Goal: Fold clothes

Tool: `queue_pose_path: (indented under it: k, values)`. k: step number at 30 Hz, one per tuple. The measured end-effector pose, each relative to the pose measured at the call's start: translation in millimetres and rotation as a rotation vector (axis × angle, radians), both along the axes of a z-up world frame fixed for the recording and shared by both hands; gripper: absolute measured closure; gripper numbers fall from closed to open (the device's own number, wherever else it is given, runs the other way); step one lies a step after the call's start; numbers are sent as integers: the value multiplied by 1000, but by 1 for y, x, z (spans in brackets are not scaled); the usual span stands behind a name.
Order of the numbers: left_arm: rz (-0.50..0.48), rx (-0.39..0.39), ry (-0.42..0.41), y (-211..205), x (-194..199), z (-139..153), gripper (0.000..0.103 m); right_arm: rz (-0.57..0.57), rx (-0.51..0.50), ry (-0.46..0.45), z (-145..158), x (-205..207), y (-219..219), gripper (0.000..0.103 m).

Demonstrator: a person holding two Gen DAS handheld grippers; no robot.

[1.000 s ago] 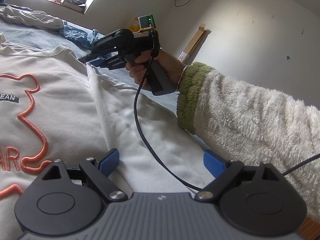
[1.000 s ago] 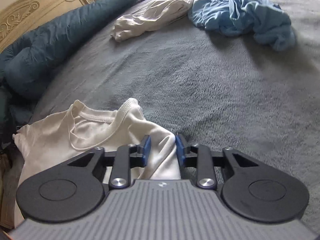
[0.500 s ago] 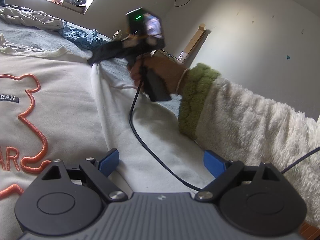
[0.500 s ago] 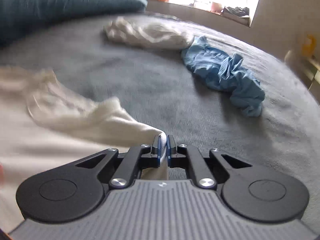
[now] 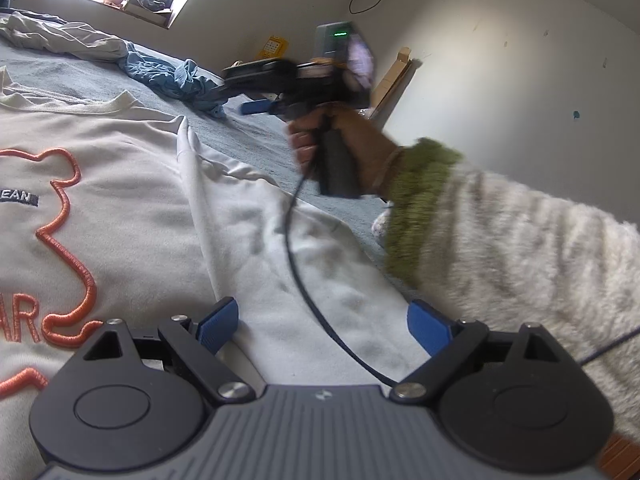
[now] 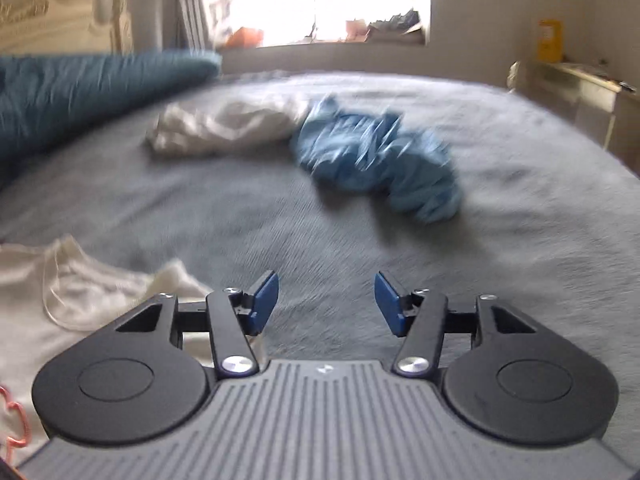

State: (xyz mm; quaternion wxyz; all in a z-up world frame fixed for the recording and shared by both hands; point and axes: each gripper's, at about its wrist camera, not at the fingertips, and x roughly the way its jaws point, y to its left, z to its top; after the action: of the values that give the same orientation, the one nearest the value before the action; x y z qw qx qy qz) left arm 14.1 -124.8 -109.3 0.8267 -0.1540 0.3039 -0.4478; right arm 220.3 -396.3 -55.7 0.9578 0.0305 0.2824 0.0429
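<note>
A cream sweatshirt (image 5: 132, 200) with orange stitched lettering lies spread on the grey bed (image 6: 360, 240); its sleeve (image 5: 304, 272) lies folded along the right side. My left gripper (image 5: 324, 328) hovers open just over that sleeve, nothing between its blue pads. In the left wrist view my right gripper (image 5: 248, 100), held by a hand in a fluffy white sleeve, is raised above the bed past the shoulder. In the right wrist view my right gripper (image 6: 326, 300) has its jaws opening over bare bedding, nothing between them. The sweatshirt's collar (image 6: 92, 292) lies to its lower left.
A crumpled blue garment (image 6: 380, 164) and a white garment (image 6: 224, 128) lie further up the bed. A dark blue quilt (image 6: 80, 92) runs along the left by the headboard. A window sill, a side table (image 6: 576, 84) and a white wall surround the bed.
My right gripper let go of the sweatshirt's shoulder, opened, and rose away from the fabric, tipping up toward the window. The shoulder now lies flat. My left gripper stayed still.
</note>
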Motion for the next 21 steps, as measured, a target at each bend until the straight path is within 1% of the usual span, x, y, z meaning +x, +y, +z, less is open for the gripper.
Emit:
queue_pose_path:
  k: [2,4,6,7,9,10,11,13,15,17,20,21]
  values:
    - [0,1,0,0,0,0,10,-22,-12,31,10,-10,-8,51]
    - [-1,0,0,0,0,0,10,2,-9,96,14,-25,-11,55]
    - [-1,-1,1,0,0,-1,10,40,1,166,13,-41,-12,66]
    - [-1,-1,0,0,0,-1,10,67,8,202,10,-50,-11,67]
    - [-2,-4,1,1,0,-1,10,82,16,281,-4,-63,-12,69]
    - [-2,-9,3,2,1,-1,10,67,3,330,-14,-67,-14,71]
    - [-3,-15,7,3,2,-1,10,27,-35,373,-25,-70,-17,72]
    - [-5,-25,13,4,4,-2,10,-73,-37,375,-27,-80,-32,72]
    - [-6,-35,19,5,5,-2,10,-169,-59,362,-16,-95,-41,72]
    - [-8,-43,25,7,4,-2,10,-176,-38,341,-1,-122,-44,73]
    - [-7,-54,43,10,6,0,10,-158,2,309,23,-173,-40,73]
    - [18,-54,37,12,4,3,10,-144,10,300,29,-193,-35,73]
